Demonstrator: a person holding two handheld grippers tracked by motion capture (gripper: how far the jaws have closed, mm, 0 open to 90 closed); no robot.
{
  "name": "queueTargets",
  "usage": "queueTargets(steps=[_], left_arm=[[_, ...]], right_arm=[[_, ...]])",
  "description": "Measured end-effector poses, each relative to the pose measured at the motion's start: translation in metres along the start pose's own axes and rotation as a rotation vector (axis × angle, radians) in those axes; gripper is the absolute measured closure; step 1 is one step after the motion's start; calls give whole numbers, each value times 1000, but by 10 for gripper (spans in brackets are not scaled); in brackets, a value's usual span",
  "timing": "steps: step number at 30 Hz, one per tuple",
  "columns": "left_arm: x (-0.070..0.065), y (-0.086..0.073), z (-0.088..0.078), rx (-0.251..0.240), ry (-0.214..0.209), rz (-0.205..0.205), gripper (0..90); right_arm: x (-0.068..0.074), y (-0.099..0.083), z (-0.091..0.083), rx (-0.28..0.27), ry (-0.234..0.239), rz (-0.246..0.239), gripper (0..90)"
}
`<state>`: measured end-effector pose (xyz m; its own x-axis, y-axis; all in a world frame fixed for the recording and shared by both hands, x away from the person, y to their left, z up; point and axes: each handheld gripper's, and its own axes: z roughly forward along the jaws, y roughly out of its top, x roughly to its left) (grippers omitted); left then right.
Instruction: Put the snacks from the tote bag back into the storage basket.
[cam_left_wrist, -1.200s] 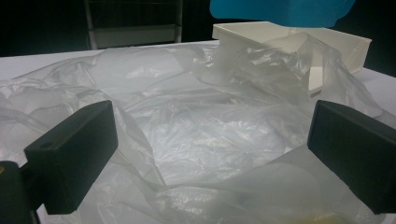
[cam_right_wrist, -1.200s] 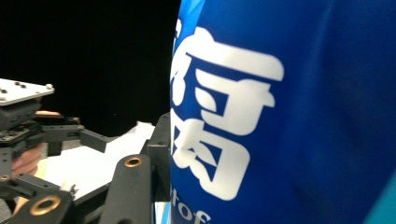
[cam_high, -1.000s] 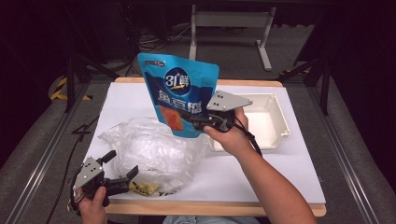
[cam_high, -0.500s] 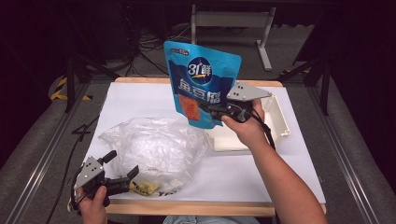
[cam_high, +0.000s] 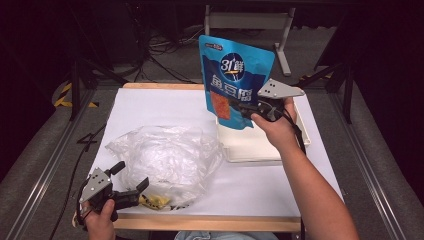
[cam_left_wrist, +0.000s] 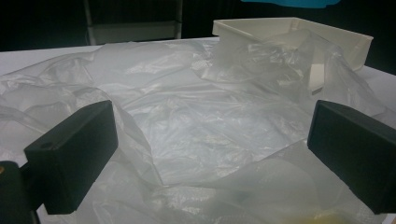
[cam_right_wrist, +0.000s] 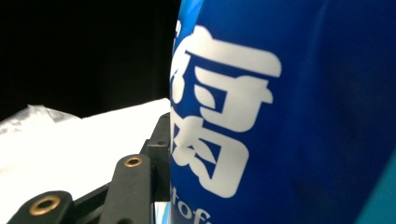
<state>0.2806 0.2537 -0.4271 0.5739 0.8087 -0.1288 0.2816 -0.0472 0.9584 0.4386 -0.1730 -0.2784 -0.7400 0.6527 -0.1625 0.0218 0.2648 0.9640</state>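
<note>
Two hand-held grippers are at work over a white-topped table (cam_high: 165, 107). Nearest the person, at the front left corner, the left gripper (cam_high: 131, 187) lies low beside the table edge, its jaws spread wide with nothing pinched between them. In the left gripper view the two black jaws stand well apart at either side, and the crumpled clear plastic bag (cam_left_wrist: 196, 121) lies between and beyond them, without either pad pressing on it. That clear plastic bag (cam_high: 165, 160) sprawls over the front left part of the table, and something yellow (cam_high: 152, 201) shows at its near edge, just beside the left gripper's jaws.

Farther back and to the right, a shallow cream tray (cam_high: 252, 147) sits on the table, its near left corner close to the bag. Above the tray's rear part, the right gripper (cam_high: 239, 107) holds a blue stand-up food pouch (cam_high: 235, 75) clear of the table, roughly upright and tilted a little; its jaws pinch the pouch low on its right side, near an orange window on the front. In the right gripper view the blue pouch (cam_right_wrist: 289, 121), printed with large white characters, sits right against the jaw linkage. Beyond the table, the dark floor carries cables (cam_high: 155, 55) and a grey metal stand (cam_high: 245, 20).
</note>
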Motion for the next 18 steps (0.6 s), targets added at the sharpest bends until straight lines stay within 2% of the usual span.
queueTargets(steps=[4, 13, 18], left_arm=[[0, 0, 0, 6, 5, -1, 25], [1, 0, 1, 6, 3, -5, 25], [1, 0, 0, 8, 6, -3, 25]], right_arm=[[-9, -1, -1, 23, -27, -13, 562], [-32, -9, -3, 53, -83, 1, 562], [-44, -13, -4, 38, -48, 19, 561]])
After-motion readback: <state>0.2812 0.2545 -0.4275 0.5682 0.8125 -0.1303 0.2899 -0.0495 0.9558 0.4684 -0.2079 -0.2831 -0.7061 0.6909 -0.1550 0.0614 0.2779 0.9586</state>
